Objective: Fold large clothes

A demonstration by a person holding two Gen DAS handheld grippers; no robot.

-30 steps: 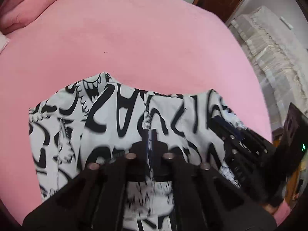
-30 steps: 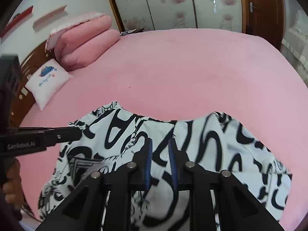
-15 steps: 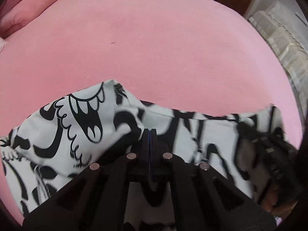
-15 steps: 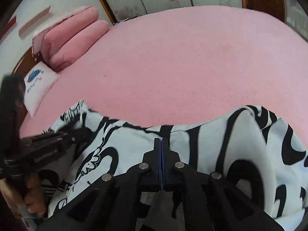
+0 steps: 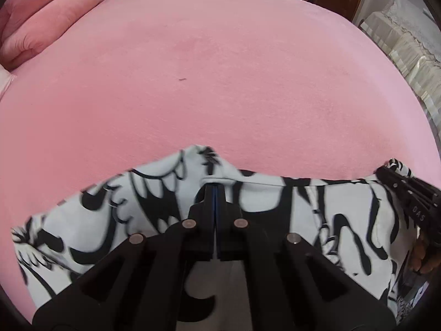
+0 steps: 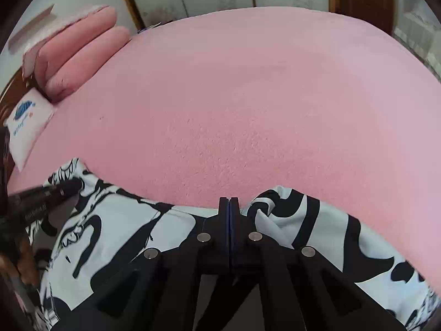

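Tongs (image 5: 214,190) (image 6: 228,202) seemingly clamped on garment (image 5: 264,201)

Bare pink bed (image 5: 220,69) ahead, clear; pink pillows (image 5: 46,19) only at far left.

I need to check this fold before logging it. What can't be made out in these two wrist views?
- Near part of the black-and-white garment: both views, hidden under the left gripper and right gripper.
- What kind of garment: its lower part is cut off by the bottom edges.
- Fabric between the shut jaws: not visible.
- Cushion's print: right view, too small.
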